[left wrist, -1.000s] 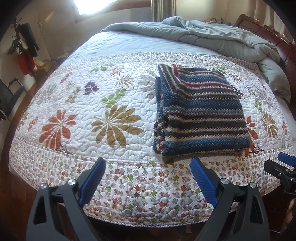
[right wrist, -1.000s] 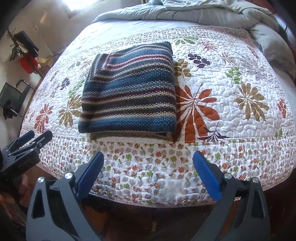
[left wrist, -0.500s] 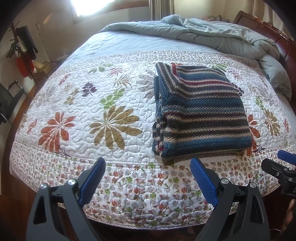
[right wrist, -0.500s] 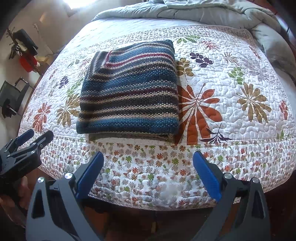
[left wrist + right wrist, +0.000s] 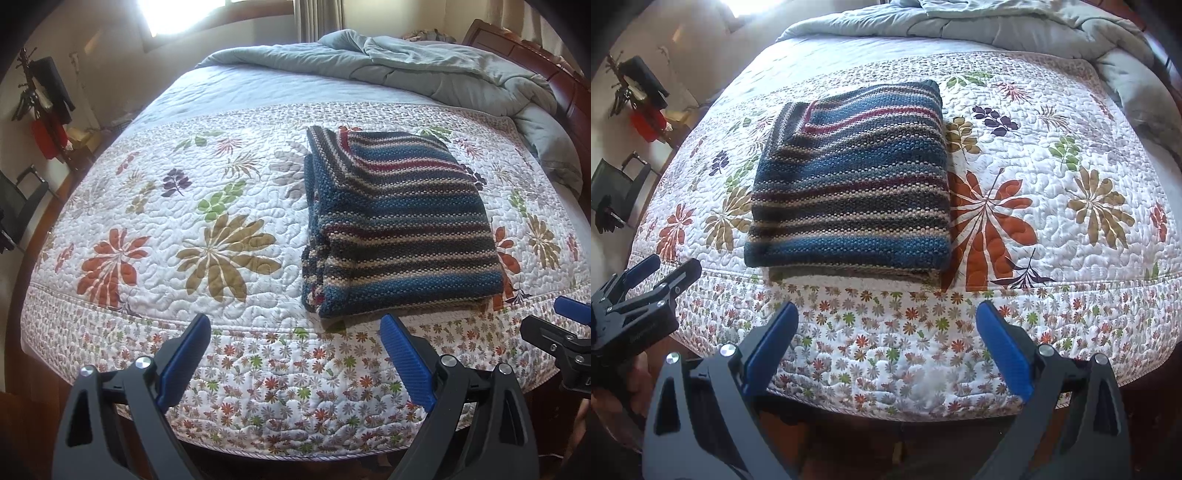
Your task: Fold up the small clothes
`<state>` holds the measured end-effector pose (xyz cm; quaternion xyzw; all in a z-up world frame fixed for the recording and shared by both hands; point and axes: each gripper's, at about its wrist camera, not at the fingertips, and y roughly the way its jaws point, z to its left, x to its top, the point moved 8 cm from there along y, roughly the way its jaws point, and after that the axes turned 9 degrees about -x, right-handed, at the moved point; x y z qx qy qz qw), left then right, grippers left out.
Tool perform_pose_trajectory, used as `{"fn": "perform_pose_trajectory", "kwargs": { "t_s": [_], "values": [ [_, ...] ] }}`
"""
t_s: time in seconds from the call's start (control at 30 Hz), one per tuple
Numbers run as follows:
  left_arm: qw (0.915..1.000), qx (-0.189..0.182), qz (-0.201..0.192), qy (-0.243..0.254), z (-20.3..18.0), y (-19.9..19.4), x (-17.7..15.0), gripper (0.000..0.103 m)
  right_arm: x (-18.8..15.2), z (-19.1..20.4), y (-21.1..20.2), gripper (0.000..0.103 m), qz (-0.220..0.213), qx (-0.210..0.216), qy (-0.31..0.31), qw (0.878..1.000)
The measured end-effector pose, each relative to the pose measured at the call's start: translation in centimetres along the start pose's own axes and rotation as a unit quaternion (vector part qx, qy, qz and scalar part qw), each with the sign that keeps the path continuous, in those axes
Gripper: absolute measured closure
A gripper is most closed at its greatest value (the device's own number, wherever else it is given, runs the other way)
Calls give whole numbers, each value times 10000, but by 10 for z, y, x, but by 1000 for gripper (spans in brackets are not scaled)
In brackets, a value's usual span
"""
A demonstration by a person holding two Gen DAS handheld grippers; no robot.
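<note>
- Neatly squared, a striped knit garment [image 5: 400, 225] lies folded on the floral quilt [image 5: 207, 206] of a bed, close to the near edge, its stacked layers showing along the left side in the left wrist view.
- Both tools hang back off the near edge of the bed, clear of the cloth: the left gripper [image 5: 295, 350] holds its blue fingers [image 5: 183, 360] spread wide with nothing between them, aimed at the quilt's border just left of the garment.
- The right gripper [image 5: 886, 347] is likewise wide apart and empty, pointed at the border below the garment's near right corner.
- Each tool also shows at the edge of the other's view, level with the bed's near edge, which suggests the person stands at the foot of the bed with both hands drawn in.
- Judged from the tidy rectangle and the released, withdrawn fingers, the folding of this piece looks finished or nearly so.
- A rumpled grey duvet [image 5: 424, 74] is pushed to the far end, apparently to leave the quilt free as a folding surface.
- A wooden headboard [image 5: 546, 74] rises at far right.
</note>
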<state>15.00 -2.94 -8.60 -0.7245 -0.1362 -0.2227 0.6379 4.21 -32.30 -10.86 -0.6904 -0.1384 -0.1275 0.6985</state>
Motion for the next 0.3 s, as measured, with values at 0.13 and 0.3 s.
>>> {"fn": "perform_pose_trajectory", "kwargs": {
  "t_s": [0.13, 0.3],
  "values": [
    [10000, -16, 14, -7, 0, 0, 0, 10, 0, -1, 0, 6, 0, 6, 9, 10000],
    [10000, 3, -24, 4, -1, -4, 1, 10, -1, -3, -2, 6, -32, -13, 35, 10000]
  ]
}}
